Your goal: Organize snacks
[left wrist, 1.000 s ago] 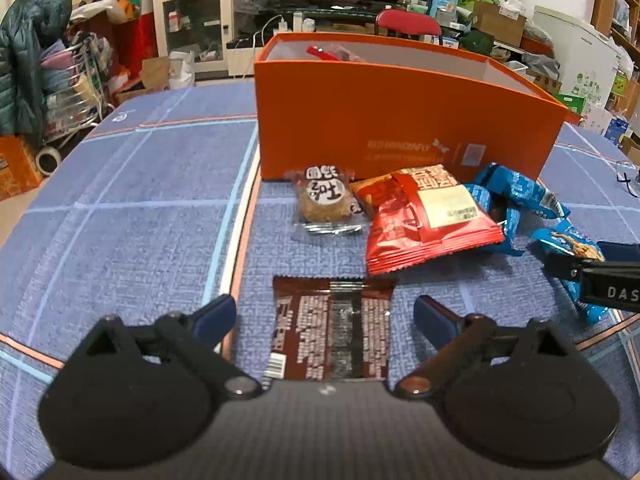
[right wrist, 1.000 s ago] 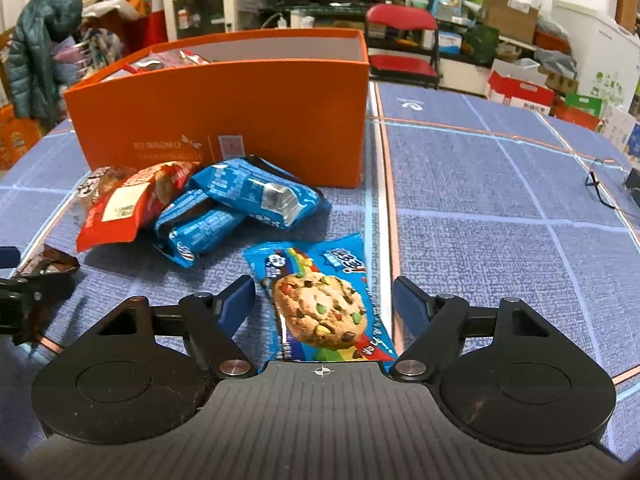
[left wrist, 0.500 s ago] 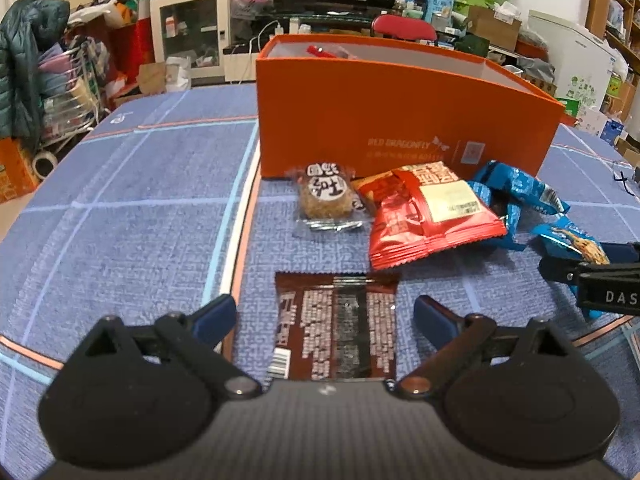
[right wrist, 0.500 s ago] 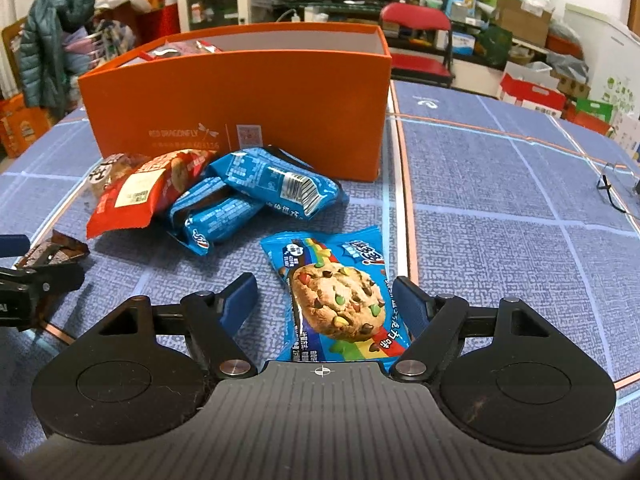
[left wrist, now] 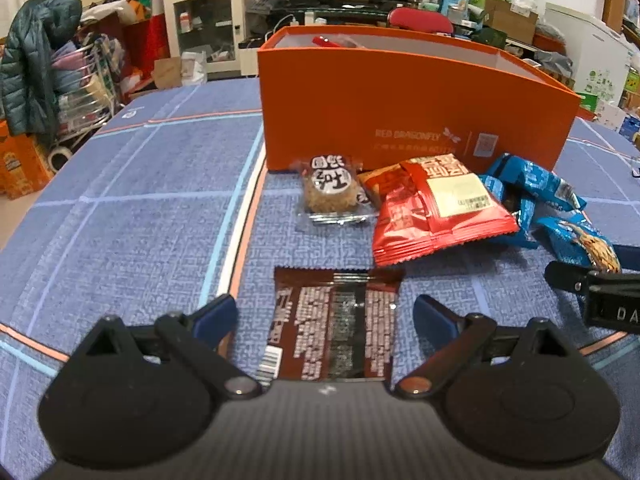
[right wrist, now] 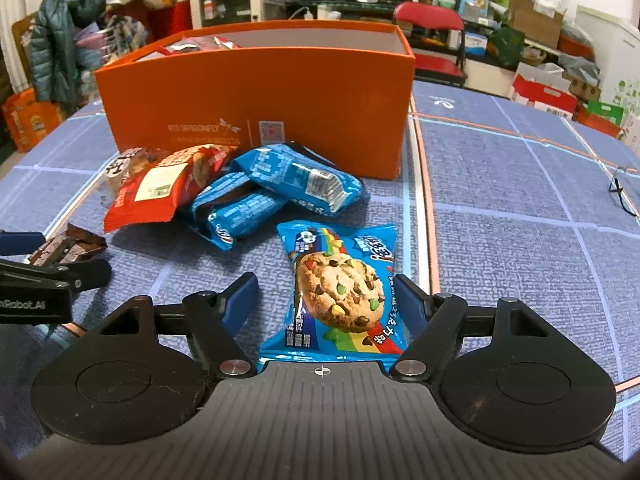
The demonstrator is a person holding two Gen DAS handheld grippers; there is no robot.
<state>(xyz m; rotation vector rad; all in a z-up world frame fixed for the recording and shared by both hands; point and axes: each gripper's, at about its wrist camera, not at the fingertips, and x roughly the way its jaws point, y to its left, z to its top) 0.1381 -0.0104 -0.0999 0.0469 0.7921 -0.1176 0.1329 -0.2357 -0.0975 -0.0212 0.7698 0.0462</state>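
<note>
Left gripper (left wrist: pixel 324 316): we hold it spread wide over the brown wrapper (left wrist: pixel 334 328); the fingers stand clear of both long edges, so nothing is grasped yet.
Right gripper (right wrist: pixel 324 296): we have it around the cookie packet (right wrist: pixel 340 292); the right finger sits at the packet's edge, the left finger shows a gap, so we count it as released, not clamped.
Box (right wrist: pixel 256 92): orange, open-topped, at the far side of the blue tablecloth (left wrist: pixel 120 208), with a few packets already showing inside at its left end.
Brown wrapper: flat on the cloth, printed back up, just beside the cloth's white and orange stripe, nearest to us.
Cookie packet: flat on the cloth, near another stripe, in front of the box's right corner.
Loose pile: a red bag (left wrist: pixel 436 208), a small round cake in clear wrap (left wrist: pixel 330 190) and blue packets (right wrist: pixel 296 178) lie against the box's front wall.
Step, as we judge it: both snacks lined up for pickup, then over the wall into the box.
Risk, thin wrapper: it lies flat, so the fingers may slide over it or only crumple it.
Risk, cookie packet: an off-centre squeeze could push it sideways, or crush the cookie.
Risk, crossing: both of us heading for the box at once could bump grippers or catch its front wall.
</note>
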